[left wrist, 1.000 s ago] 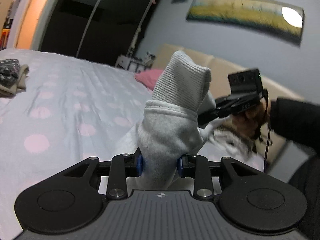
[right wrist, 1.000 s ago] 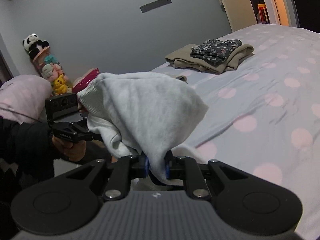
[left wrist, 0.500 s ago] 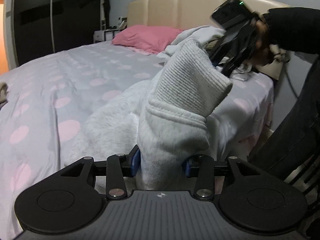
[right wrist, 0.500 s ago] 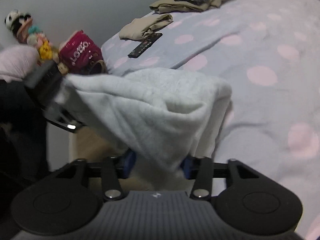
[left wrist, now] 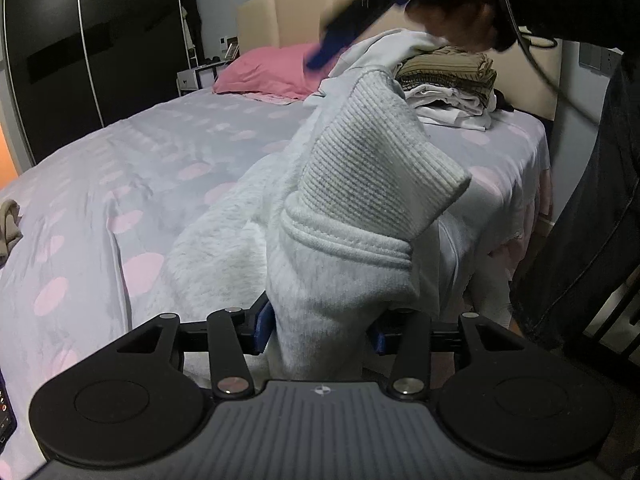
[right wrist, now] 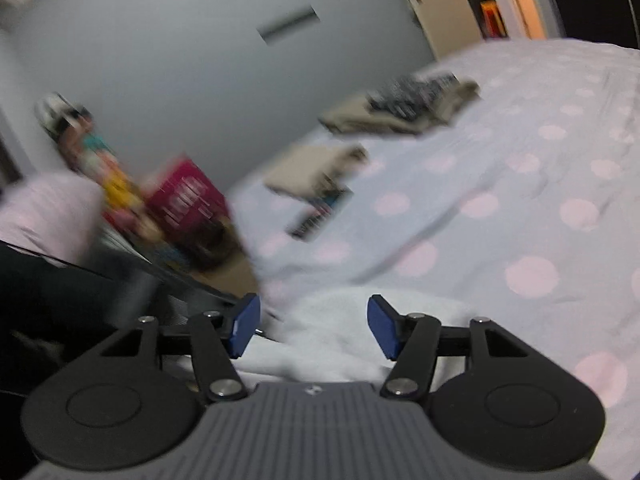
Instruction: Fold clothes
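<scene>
**Ana:** Left gripper [left wrist: 320, 330] is pinching the grey sweatshirt [left wrist: 344, 276] between its blue pads, and the ribbed cuff [left wrist: 376, 176] flops over above the jaws at the centre of the left wrist view. Right gripper [right wrist: 312, 330] has its pads spread wide with nothing between them; pale cloth [right wrist: 340, 344] lies just below and behind them at the bottom centre of the right wrist view.

**Ben:** So we hold the garment by 1 end only. How far along do we judge the folding?

**Ana:** Partway at most for this piece. Its fleecy body trails from the cuff down onto the dotted bed sheet [left wrist: 80, 216] and off the bed's right edge, bunched, with no flat fold we can see. Other clothes already lie folded: a striped stack [left wrist: 448, 76] at the upper right of the left view, and 2 blurred piles, a dark-patterned one [right wrist: 408, 104] and a beige one [right wrist: 316, 168], in the upper centre of the right view.

**Ben:** And what is left?

**Ana:** We judge that the sweatshirt needs spreading and folding. Whether the right claw is about to take a new hold, we cannot tell; that view is badly smeared.

**Ben:** Its look?

**Ana:** Thick, light grey, soft, with a ribbed knit cuff and a fuzzy inner face showing at the lower centre.
</scene>
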A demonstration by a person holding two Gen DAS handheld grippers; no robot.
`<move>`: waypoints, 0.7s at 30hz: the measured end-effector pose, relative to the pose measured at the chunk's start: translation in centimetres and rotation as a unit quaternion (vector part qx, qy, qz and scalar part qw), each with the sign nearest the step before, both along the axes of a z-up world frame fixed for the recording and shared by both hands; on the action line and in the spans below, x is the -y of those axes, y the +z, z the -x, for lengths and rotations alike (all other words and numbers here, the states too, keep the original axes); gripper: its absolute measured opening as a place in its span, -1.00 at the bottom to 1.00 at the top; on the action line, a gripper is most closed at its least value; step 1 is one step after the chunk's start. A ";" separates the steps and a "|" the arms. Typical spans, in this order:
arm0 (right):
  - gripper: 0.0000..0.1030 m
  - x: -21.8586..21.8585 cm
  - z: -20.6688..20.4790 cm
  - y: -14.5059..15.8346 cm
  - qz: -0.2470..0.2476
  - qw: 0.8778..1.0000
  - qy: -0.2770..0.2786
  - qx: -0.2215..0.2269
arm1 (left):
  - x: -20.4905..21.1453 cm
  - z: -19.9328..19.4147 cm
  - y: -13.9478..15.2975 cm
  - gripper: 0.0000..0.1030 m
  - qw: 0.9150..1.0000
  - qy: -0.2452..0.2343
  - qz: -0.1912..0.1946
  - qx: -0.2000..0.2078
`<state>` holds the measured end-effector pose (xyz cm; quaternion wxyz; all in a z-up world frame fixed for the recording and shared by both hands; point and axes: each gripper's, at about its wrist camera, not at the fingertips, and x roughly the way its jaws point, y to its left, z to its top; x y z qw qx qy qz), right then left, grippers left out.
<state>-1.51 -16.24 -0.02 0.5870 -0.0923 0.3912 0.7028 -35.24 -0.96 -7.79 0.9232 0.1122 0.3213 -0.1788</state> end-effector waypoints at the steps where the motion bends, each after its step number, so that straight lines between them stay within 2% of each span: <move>1: 0.05 -1.0 0.7 -1.0 0.030 0.999 0.019 0.006 | -0.2 0.0 0.3 -0.16 1.000 0.004 0.003 -0.007; 3: 0.03 -2.4 2.5 -3.1 0.092 0.992 0.077 0.026 | -1.1 0.4 1.1 -0.14 0.999 0.012 0.026 -0.028; 5: 0.02 -2.5 4.5 -5.2 0.154 0.976 0.134 0.069 | -2.3 0.8 1.9 -0.14 0.997 0.018 0.058 -0.050; 7: 0.02 -2.4 6.1 -7.2 0.187 0.963 0.161 0.107 | -3.4 1.2 2.6 -0.12 0.992 0.024 0.098 -0.074; 10: 0.10 -2.3 7.6 -9.0 0.194 0.958 0.162 0.134 | -4.7 1.6 3.1 -0.12 0.982 0.038 0.149 -0.107; 15: 0.31 -2.3 10.4 -9.5 0.208 0.934 0.206 0.203 | -7.9 2.7 3.9 -0.13 0.957 0.066 0.249 -0.130; 16: 0.35 -2.2 10.5 -9.1 0.210 0.933 0.212 0.200 | -8.6 2.7 4.0 -0.12 0.952 0.082 0.264 -0.130; 18: 0.37 -2.1 9.2 -7.8 0.207 0.945 0.194 0.164 | -10.2 2.2 3.5 -0.02 0.937 0.128 0.293 -0.139; 21: 0.41 -1.1 5.6 -5.3 0.169 0.973 0.114 0.106 | -11.6 0.4 1.9 -0.03 0.916 0.170 0.323 -0.165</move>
